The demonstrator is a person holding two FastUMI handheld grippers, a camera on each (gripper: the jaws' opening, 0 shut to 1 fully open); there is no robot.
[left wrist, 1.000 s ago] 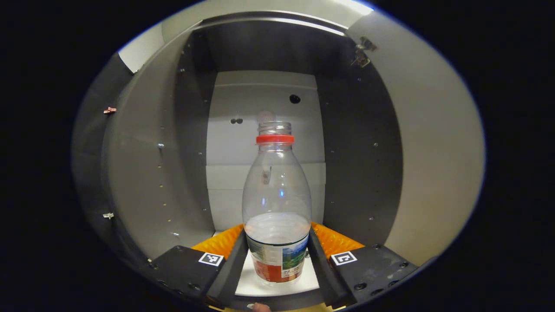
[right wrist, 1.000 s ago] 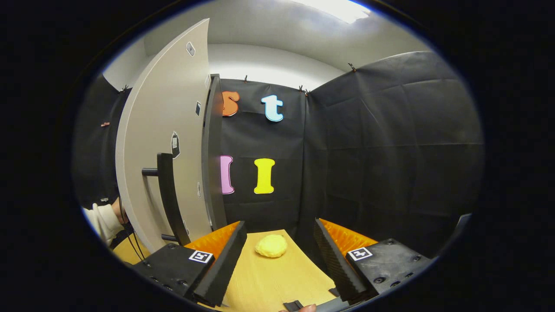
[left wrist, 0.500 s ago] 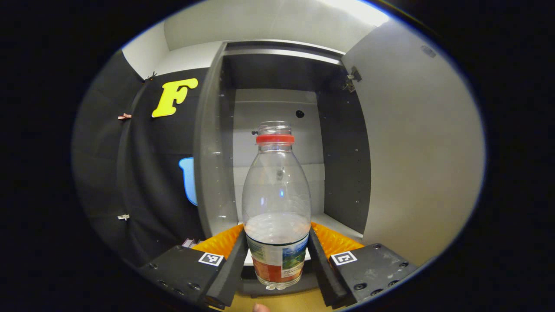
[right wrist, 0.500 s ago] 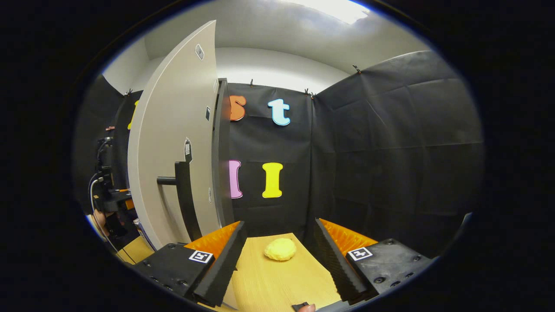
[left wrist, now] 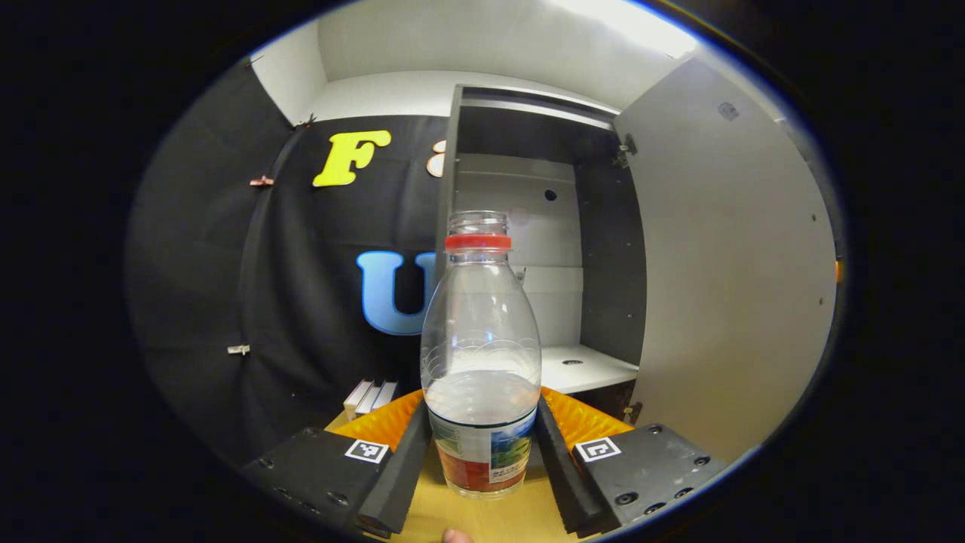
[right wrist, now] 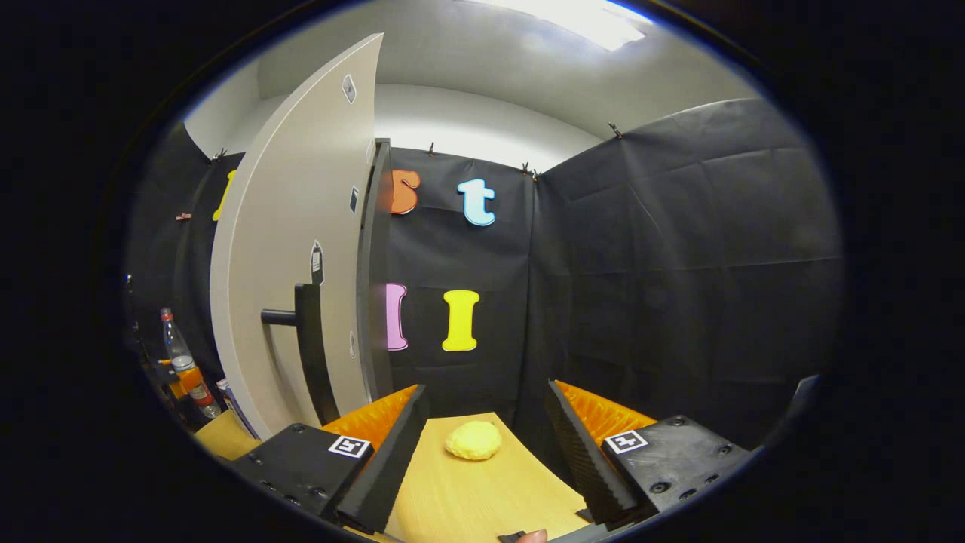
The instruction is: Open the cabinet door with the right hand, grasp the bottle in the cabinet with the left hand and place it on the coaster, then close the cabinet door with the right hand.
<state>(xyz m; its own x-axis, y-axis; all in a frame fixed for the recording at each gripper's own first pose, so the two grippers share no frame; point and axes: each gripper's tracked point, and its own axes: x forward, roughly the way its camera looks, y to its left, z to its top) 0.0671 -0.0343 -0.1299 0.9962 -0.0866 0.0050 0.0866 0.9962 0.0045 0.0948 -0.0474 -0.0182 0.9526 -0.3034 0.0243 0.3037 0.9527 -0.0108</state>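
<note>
My left tongs (left wrist: 482, 445) are clamping the bottle (left wrist: 481, 362) low on its labelled body, both fingers pressing, holding it upright above the desk (left wrist: 482, 516) in front of the cabinet (left wrist: 528, 226). The cabinet door (right wrist: 294, 249) is standing wide open. My right tongs (right wrist: 486, 452) are gaping, gripping nothing, over the desk near a yellow lump (right wrist: 473, 440).
</note>
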